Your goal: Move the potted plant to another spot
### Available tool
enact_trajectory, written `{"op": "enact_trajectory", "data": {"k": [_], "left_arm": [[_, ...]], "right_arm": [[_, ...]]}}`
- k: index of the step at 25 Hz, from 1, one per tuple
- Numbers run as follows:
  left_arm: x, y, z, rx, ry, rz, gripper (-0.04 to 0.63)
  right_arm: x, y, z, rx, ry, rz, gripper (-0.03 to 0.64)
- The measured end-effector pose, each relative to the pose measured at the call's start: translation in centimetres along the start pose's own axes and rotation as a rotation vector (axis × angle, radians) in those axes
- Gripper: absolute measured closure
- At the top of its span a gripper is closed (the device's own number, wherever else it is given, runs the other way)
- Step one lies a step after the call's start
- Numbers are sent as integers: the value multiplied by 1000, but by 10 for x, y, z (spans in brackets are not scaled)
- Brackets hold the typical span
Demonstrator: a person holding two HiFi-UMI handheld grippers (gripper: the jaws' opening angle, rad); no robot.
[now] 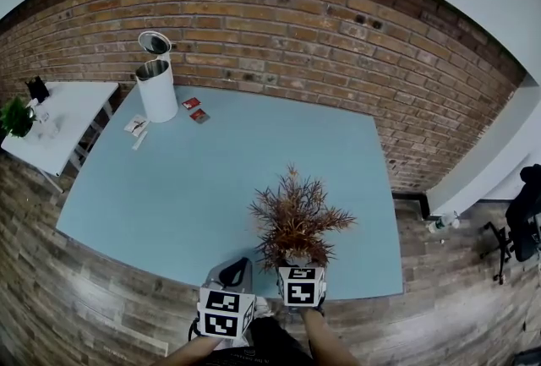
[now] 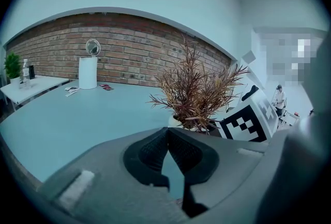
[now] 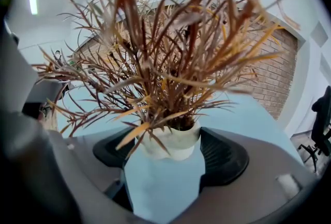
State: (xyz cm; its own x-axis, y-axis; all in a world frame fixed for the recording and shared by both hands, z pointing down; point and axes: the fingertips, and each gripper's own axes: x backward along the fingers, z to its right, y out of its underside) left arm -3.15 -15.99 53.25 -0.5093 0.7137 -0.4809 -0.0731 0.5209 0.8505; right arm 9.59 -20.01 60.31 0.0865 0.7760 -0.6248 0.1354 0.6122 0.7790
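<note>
- At the counter's [image 1: 169, 187] near edge, left gripper [image 2: 166, 134]: fingers pressed together, empty.
- Just beside it, right gripper [image 3: 168, 154]: fingers clamped across the potted plant's [image 3: 173, 141] small white pot.
- Foliage: dry, rust-brown, spiky; probably light, top-heavy and brittle, so the pot is the place to hold, kept upright.

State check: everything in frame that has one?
Left tongs: shut, empty.
Right tongs: closed on the plant's white pot.
Potted plant: upright, at the near edge of the table.
White bin: lid flipped open.
</note>
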Motion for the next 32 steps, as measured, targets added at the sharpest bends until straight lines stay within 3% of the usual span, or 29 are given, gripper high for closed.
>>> {"op": "enact_trajectory", "data": {"k": [22, 32], "left_arm": [[-54, -31, -6, -16, 6, -16, 595], [-76, -45, -9, -21, 1, -22, 597]], "right_arm": [[-43, -37, 30, -5, 20, -29, 227], [-70, -49, 31, -13, -33, -29, 227]]}}
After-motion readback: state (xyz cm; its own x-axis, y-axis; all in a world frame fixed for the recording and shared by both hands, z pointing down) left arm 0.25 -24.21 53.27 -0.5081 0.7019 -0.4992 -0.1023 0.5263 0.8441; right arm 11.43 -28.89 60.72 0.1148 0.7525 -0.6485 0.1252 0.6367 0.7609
